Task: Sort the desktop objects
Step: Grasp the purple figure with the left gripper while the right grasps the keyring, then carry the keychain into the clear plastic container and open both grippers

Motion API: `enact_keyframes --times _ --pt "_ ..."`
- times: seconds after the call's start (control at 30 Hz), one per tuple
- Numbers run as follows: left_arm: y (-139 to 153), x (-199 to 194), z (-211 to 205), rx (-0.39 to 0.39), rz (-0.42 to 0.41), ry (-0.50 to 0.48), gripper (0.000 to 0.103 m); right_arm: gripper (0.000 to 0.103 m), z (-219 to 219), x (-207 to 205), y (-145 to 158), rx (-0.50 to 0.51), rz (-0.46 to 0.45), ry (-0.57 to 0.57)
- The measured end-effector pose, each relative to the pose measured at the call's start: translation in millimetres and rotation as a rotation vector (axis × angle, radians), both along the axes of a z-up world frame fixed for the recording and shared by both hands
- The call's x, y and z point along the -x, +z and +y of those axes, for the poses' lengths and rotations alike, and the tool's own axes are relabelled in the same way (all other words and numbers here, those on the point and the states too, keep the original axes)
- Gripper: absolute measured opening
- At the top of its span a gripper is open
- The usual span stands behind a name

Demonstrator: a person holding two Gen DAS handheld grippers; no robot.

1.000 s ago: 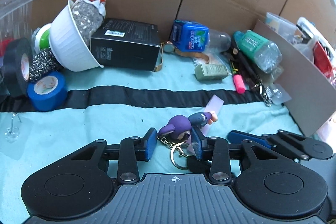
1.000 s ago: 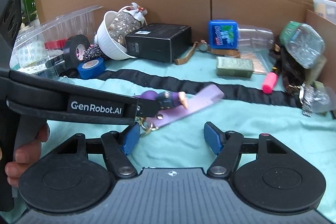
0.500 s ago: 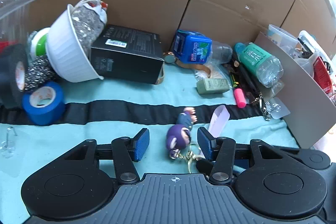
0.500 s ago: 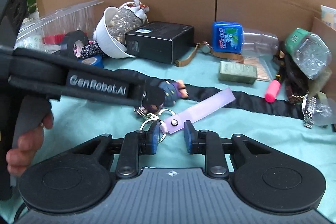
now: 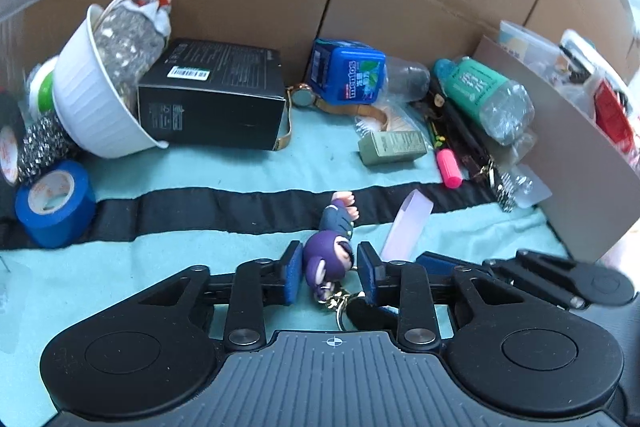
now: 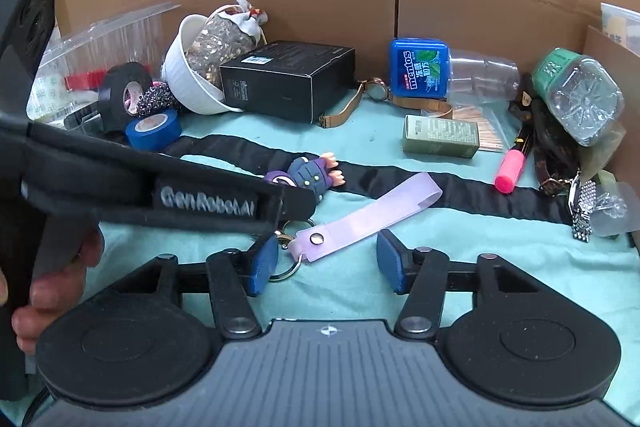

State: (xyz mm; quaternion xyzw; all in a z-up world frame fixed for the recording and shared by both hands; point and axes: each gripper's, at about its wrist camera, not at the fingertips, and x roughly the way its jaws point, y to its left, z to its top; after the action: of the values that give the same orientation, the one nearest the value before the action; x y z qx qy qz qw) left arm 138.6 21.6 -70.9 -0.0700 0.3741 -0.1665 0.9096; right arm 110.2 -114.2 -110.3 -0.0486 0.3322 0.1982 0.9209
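Observation:
A purple doll keychain [image 5: 329,259] with a lilac strap [image 5: 406,227] lies on the teal cloth. My left gripper [image 5: 329,274] has its blue pads on either side of the doll's head, close to it but with small gaps showing. In the right wrist view the doll [image 6: 310,175] lies past the left gripper's finger, and the strap [image 6: 362,211] runs to the right. My right gripper [image 6: 326,259] is open, its pads wide apart around the strap's snap end and key rings [image 6: 286,267].
At the back stand a white bowl [image 5: 86,107], a black box [image 5: 212,103], a blue Mentos tub [image 5: 348,71] and a green-capped bottle [image 5: 484,95]. Blue tape [image 5: 52,203] lies left, a pink marker [image 5: 450,173] right. Cardboard walls enclose the cloth.
My right gripper was shut on the strap's ring end half a second ago and has opened. My left gripper has closed in around the doll's head, and the doll has turned upright.

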Motion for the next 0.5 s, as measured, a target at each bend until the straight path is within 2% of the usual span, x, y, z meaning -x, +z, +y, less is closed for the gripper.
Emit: enact_keyframes --times 0.03,0.07,0.3,0.5 --pt "0.0 1.0 -0.3 -0.003 0.000 0.005 0.026 0.037 0.1 0.3 1.4 -0.010 0.007 0.007" --pt "0.1 2.0 0.7 0.005 0.006 0.005 0.026 0.029 -0.6 0.7 2.7 -0.028 0.020 0.011" --pt "4.7 20.0 9.9 0.055 0.061 0.041 0.025 0.028 -2.6 17.9 8.7 -0.075 0.050 -0.006" --pt "29.7 44.1 16.6 0.088 0.012 0.065 0.025 0.028 1.4 38.3 31.6 -0.075 -0.003 0.017"
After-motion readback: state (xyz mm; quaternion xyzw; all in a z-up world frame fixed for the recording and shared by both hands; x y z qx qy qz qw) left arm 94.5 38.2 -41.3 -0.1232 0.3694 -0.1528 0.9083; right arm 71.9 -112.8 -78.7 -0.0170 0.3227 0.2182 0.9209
